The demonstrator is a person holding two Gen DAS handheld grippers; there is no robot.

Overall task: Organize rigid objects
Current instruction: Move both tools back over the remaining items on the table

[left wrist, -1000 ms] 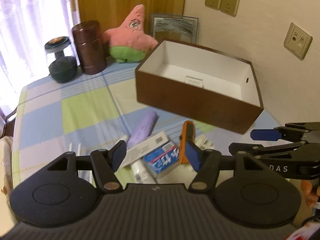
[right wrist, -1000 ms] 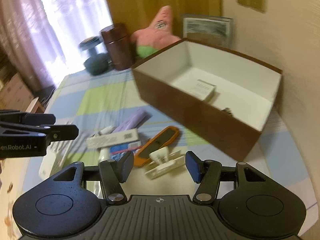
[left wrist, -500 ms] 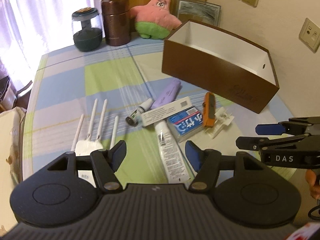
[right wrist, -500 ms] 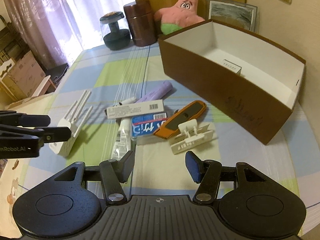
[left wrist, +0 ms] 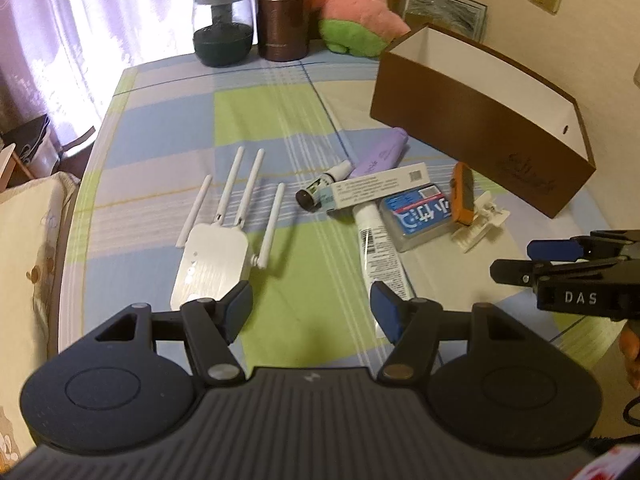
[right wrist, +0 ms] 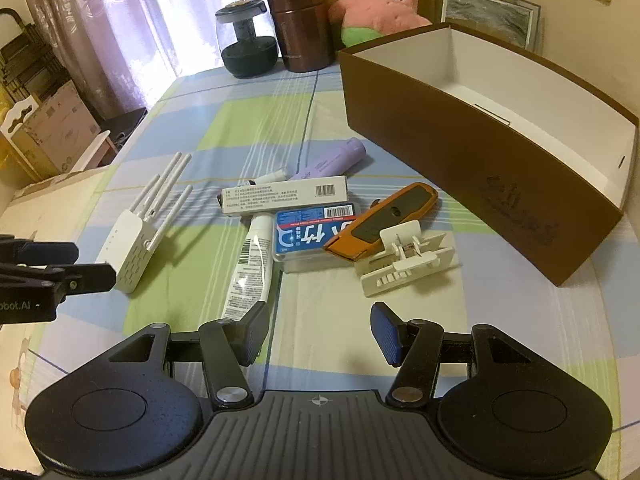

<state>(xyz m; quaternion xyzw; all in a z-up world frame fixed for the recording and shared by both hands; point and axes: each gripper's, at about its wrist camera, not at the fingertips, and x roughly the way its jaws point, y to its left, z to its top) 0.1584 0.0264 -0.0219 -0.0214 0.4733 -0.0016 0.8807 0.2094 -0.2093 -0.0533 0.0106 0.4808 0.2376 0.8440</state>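
Rigid objects, from the router (left wrist: 212, 258) to the utility knife (right wrist: 380, 222), lie outside our brown box (right wrist: 472, 160); both tongs (left wrist: 311, 308) (right wrist: 318, 332) hang open, empty.

Box floor (left wrist: 480, 76) hidden by wall

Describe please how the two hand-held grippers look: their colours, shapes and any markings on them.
Both are matt black. The left hand-held gripper and the right hand-held gripper each have a ribbed body, two round housings with a disc outline, angled link arms with silver pivots, and blue textured pads. Seen from the side, the right one bears white letters "DAS", the left one "obot.AI". No sleeve shows.
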